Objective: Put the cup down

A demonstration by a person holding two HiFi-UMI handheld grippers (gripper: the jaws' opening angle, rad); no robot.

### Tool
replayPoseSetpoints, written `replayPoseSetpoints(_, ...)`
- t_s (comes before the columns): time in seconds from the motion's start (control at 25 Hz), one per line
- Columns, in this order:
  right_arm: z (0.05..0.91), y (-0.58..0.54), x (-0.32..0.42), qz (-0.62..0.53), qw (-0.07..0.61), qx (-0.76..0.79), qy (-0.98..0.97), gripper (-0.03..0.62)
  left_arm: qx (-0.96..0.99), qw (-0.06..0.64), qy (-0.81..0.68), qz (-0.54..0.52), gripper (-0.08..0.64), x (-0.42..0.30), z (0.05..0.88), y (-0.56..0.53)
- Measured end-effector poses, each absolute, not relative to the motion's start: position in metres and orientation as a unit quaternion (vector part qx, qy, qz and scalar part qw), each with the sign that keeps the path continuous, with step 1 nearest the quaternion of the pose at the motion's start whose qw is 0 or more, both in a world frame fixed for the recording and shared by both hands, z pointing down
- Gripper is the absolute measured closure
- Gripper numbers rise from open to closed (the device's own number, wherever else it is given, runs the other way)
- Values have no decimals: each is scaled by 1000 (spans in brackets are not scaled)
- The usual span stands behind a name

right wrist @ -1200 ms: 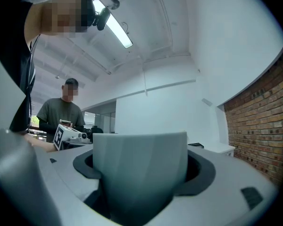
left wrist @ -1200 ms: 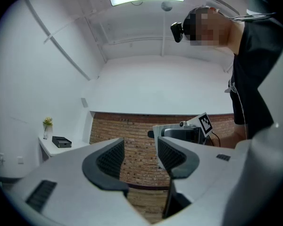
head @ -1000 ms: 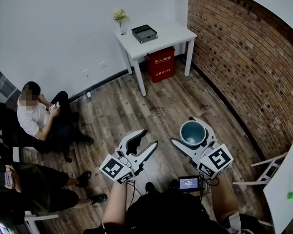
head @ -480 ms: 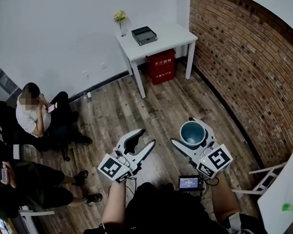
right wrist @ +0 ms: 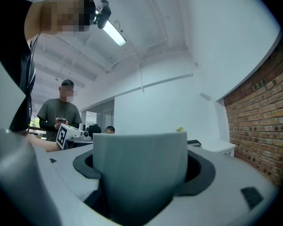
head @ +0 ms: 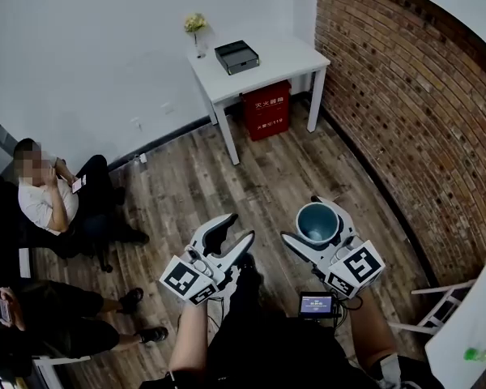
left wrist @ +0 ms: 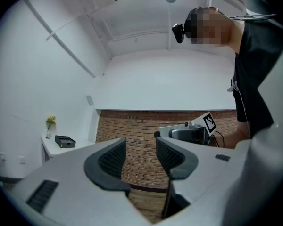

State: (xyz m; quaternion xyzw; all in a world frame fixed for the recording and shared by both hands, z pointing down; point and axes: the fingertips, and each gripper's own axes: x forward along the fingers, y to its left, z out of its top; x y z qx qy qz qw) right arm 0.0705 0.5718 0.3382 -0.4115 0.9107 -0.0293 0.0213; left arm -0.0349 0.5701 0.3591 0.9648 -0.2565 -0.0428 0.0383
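Observation:
A grey-blue cup (head: 317,220) stands upright between the jaws of my right gripper (head: 317,219), held above the wooden floor at chest height. In the right gripper view the cup (right wrist: 140,171) fills the gap and both pads press on its sides. My left gripper (head: 236,235) hangs to the left of it, apart from the cup. Its jaws are closing with nothing between them, and the left gripper view shows a bare gap between the dark fingertips (left wrist: 114,158). The right gripper's marker cube (left wrist: 209,122) shows beyond them.
A white table (head: 296,57) stands in the far corner with a black box (head: 236,57) and a small flower vase (head: 196,31); a red case (head: 266,109) sits under it. A brick wall (head: 413,112) runs along the right. A seated person (head: 44,201) is at the left. White furniture (head: 466,327) is at the lower right.
The left gripper's jaws have narrowed a little. The cup has stayed in the right gripper. The view has shifted slightly, with the seated person now further left.

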Motion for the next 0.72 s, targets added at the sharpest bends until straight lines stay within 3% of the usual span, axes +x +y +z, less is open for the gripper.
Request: replayPoseSetpoints(0.72,329,311,24,-35,12,-446,895,170,972,38,-225,-49,354,-82,350,299)
